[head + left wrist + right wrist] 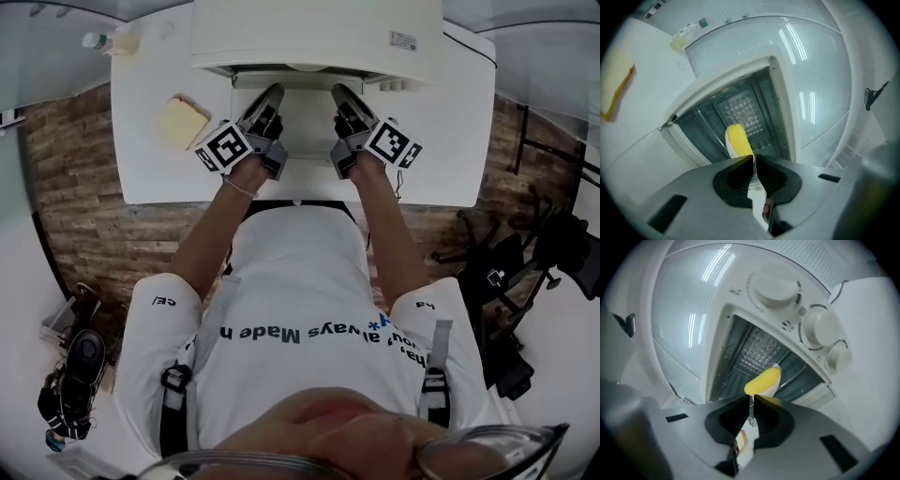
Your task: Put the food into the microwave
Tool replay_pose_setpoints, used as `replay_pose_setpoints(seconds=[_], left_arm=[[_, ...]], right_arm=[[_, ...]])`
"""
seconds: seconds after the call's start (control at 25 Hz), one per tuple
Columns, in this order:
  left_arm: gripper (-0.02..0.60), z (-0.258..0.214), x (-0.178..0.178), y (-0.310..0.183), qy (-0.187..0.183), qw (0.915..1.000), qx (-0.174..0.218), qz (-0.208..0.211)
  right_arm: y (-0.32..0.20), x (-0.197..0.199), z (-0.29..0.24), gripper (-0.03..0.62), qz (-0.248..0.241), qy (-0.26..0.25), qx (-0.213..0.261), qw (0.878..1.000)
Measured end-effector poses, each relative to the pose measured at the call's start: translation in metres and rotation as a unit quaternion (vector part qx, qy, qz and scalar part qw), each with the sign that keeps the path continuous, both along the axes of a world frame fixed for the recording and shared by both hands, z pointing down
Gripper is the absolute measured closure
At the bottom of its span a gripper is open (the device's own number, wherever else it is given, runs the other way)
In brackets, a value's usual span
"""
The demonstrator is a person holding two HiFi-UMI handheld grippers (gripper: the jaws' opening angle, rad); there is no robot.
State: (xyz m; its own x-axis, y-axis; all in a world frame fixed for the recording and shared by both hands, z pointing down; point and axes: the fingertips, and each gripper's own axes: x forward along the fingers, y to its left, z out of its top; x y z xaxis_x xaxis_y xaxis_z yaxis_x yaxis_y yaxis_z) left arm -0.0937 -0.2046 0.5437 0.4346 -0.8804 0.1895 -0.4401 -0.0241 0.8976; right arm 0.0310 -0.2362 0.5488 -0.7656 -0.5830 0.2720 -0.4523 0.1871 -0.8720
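The white microwave (319, 33) stands open at the back of the table, its door (305, 127) folded down flat. Both grippers hover over that door and point into the dark cavity (736, 108). My left gripper (272, 91) (753, 158) is shut on the thin white rim of a dish (730, 143) carrying yellow food (739, 139). My right gripper (339, 92) (751, 399) is shut on the same kind of white rim (775, 372), with yellow food (763, 380) just past its tips. In the head view the dish is hidden.
A pale slice of bread (182, 120) (614, 84) lies on the white table (441, 141) to the left. A small bottle (108, 40) stands at the back left corner. Two dials (773, 287) (820, 326) sit beside the cavity. Dark chairs (525, 272) crowd the floor on the right.
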Motion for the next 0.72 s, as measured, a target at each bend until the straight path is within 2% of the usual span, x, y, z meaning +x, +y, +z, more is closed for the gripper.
replay_pose_setpoints(seconds=[0.24, 0.44, 0.56, 0.72], left_arm=[[0.563, -0.047, 0.002, 0.007, -0.078, 0.9948, 0.058, 0.031], [0.566, -0.084, 0.017, 0.023, -0.126, 0.9852, 0.100, 0.058], [0.569, -0.106, 0.020, 0.029, -0.170, 0.9743, 0.127, 0.076], [0.571, -0.134, 0.021, 0.037, -0.241, 0.9509, 0.169, 0.096]], right_arm=[[0.013, 0.003, -0.050, 0.569, -0.050, 0.071, 0.111, 0.990], [0.029, 0.014, -0.092, 0.571, -0.082, 0.142, 0.208, 0.964], [0.035, 0.013, -0.114, 0.572, -0.096, 0.174, 0.254, 0.947], [0.042, 0.007, -0.141, 0.572, -0.110, 0.200, 0.301, 0.926]])
